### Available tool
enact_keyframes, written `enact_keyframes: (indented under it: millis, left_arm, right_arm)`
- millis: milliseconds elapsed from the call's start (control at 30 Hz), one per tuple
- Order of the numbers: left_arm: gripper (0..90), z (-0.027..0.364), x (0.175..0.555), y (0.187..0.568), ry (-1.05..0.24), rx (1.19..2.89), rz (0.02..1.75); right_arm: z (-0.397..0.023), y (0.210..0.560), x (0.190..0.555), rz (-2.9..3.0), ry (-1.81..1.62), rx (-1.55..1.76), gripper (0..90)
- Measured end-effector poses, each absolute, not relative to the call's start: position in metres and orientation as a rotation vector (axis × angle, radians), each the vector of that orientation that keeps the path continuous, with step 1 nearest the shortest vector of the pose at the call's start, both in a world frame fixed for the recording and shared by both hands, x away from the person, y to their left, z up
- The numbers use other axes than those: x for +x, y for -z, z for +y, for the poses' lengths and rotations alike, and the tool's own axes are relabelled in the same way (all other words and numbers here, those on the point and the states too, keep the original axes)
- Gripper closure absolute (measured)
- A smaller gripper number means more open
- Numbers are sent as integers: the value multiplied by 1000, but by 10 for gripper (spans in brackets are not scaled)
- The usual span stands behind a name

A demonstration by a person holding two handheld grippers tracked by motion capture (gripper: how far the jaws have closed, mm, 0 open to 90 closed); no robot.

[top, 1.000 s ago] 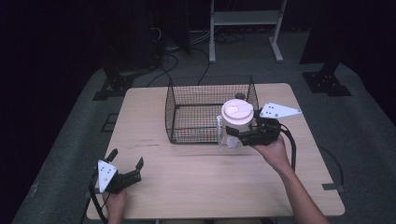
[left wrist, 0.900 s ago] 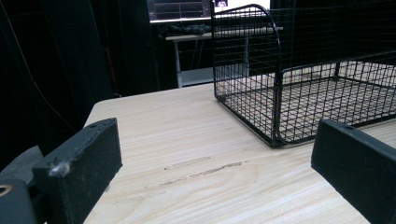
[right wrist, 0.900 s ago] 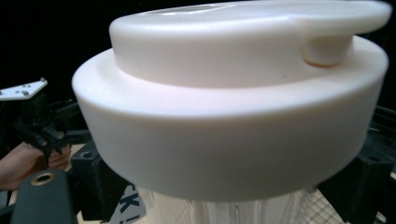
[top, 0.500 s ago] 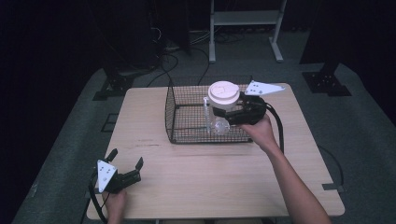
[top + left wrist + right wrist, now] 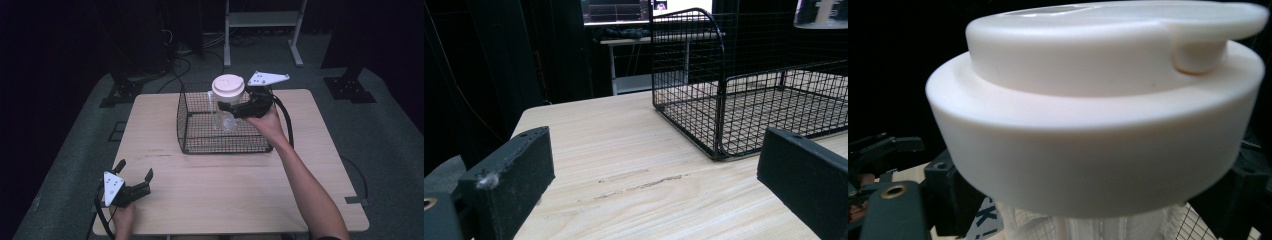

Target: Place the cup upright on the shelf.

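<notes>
A clear bottle (image 5: 222,119) with a wide white lid (image 5: 228,87) hangs upright over the black wire basket (image 5: 183,125), above its back half. My right gripper (image 5: 226,107) is shut on the bottle just under the lid, reaching in from the basket's right. In the right gripper view the lid (image 5: 1098,100) looms close, with the black jaws on either side below it. My left gripper (image 5: 135,170) rests open at the table's front left corner, holding nothing. In the left gripper view the basket (image 5: 719,100) stands ahead to the right, and the bottle's base (image 5: 821,15) shows above it.
The basket sits at the back middle of the light wooden table (image 5: 225,190). A metal stand (image 5: 260,20) and cables lie on the dark floor beyond the far edge. The right gripper's cable loops over the basket's right side.
My right gripper has carried the bottle from the basket's front right corner up and back to a spot over the basket. The left gripper has stayed put.
</notes>
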State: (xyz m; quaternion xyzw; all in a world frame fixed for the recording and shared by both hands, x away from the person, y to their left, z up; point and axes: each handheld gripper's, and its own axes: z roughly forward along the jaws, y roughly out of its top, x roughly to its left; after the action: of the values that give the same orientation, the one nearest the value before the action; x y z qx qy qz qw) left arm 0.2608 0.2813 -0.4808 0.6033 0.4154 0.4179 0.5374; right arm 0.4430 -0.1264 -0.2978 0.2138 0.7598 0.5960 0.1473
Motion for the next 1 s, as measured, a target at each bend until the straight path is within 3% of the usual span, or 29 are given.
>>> enact_keyframes:
  millis: [433,1000]
  left_arm:
    - [9,282,261,481,-993,1436,984]
    - [9,282,261,481,-990,1432,981]
  right_arm:
    - [-105,298,469,2214,-1701,588,134]
    - [-84,331,507,2308,-1687,613,135]
